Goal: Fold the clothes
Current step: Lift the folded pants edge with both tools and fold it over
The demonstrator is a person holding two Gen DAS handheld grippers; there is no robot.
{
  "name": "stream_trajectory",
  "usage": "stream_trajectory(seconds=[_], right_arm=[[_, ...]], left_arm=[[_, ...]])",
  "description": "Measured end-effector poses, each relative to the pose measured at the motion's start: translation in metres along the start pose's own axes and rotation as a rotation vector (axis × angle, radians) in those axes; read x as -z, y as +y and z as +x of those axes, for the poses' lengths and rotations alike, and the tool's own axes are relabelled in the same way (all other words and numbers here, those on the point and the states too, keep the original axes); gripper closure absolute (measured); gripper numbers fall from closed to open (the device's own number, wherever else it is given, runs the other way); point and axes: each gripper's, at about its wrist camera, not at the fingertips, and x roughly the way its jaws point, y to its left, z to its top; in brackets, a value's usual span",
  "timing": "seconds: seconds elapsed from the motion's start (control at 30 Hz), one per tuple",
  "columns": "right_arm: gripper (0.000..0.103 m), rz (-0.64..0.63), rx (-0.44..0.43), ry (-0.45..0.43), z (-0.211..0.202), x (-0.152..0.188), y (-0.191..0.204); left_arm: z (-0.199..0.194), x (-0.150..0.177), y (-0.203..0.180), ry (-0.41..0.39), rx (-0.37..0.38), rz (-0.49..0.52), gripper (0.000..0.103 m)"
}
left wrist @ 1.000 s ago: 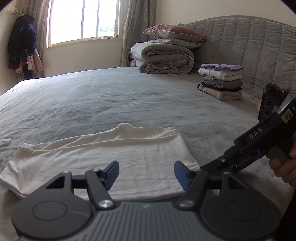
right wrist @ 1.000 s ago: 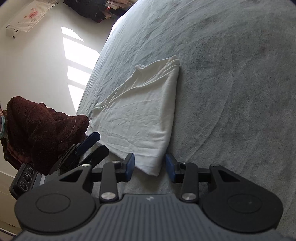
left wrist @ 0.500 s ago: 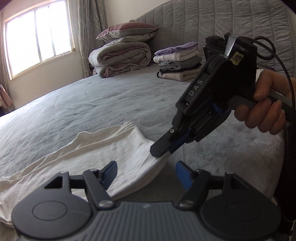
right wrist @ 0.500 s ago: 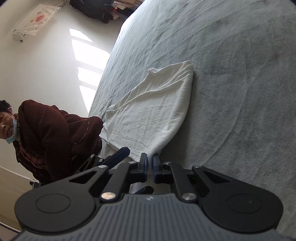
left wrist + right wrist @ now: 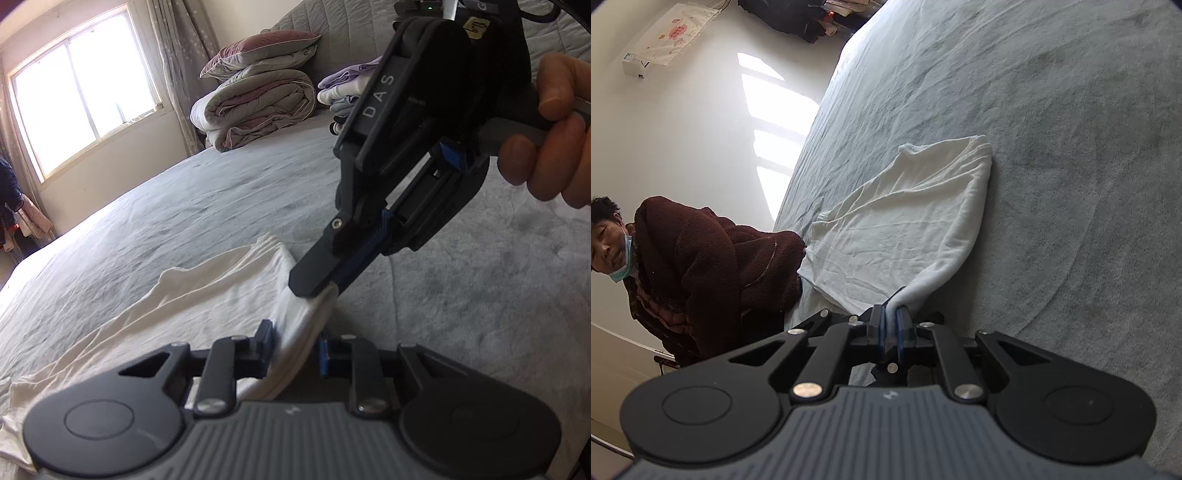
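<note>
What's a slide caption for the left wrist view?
Right tongs pinch the white garment's corner off the grey bed; left tongs close around the fold.

Between the jaws, the white garment (image 5: pixel 905 221) is showing as soft, matt knit cloth, finely creased. The right gripper (image 5: pixel 891 325) is showing matt black plastic arms, bright metal screw heads and blue pads; its ribbed grey body is looking dull. The left gripper (image 5: pixel 293 349) is looking the same. Beyond the jaws, the grey bedspread (image 5: pixel 1052 147) is appearing plush and slightly napped, without shine.
</note>
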Motion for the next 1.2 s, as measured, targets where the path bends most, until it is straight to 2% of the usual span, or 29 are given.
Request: stream_trajectory(seconds=[0.13,0.2,0.23,0.27,0.43,0.5,0.7,0.77,0.83,1.03,1.2], right_arm=[[0.086,-0.012,0.041,-0.017,-0.002,-0.003,-0.003],[0.076,-0.017,0.061,-0.025,-0.002,-0.005,-0.005],[0.061,-0.02,0.071,-0.03,-0.003,-0.005,-0.006],[0.057,-0.021,0.082,-0.04,-0.003,-0.006,-0.008],[0.057,-0.051,0.114,-0.088,0.004,-0.016,-0.011],[0.058,-0.081,0.129,-0.117,0.009,-0.023,-0.01],[0.075,-0.085,0.107,-0.224,0.018,-0.038,-0.027],[0.094,-0.084,0.103,-0.257,0.021,-0.039,-0.034],[0.097,-0.059,0.083,-0.284,0.019,-0.04,-0.042],[0.098,-0.076,0.102,-0.323,0.002,-0.044,-0.04],[0.098,-0.039,0.129,-0.357,-0.019,-0.046,-0.045]], left_arm=[[0.0,0.0,-0.002,-0.001,-0.015,-0.009,0.087],[-0.001,0.001,-0.002,-0.001,-0.021,-0.018,0.088],[-0.001,0.001,-0.003,-0.002,-0.023,-0.022,0.089],[-0.001,0.001,-0.003,-0.002,-0.026,-0.027,0.09],[-0.003,0.001,-0.004,0.001,-0.038,-0.049,0.094],[-0.003,0.0,-0.004,0.004,-0.044,-0.056,0.094],[-0.001,0.0,-0.008,0.002,-0.082,-0.08,0.097],[-0.001,-0.001,-0.012,-0.001,-0.101,-0.091,0.098],[-0.002,-0.005,-0.017,-0.007,-0.126,-0.108,0.099],[-0.006,-0.022,-0.037,-0.024,-0.2,-0.194,0.099],[-0.004,-0.041,-0.06,-0.033,-0.204,-0.266,0.099]])
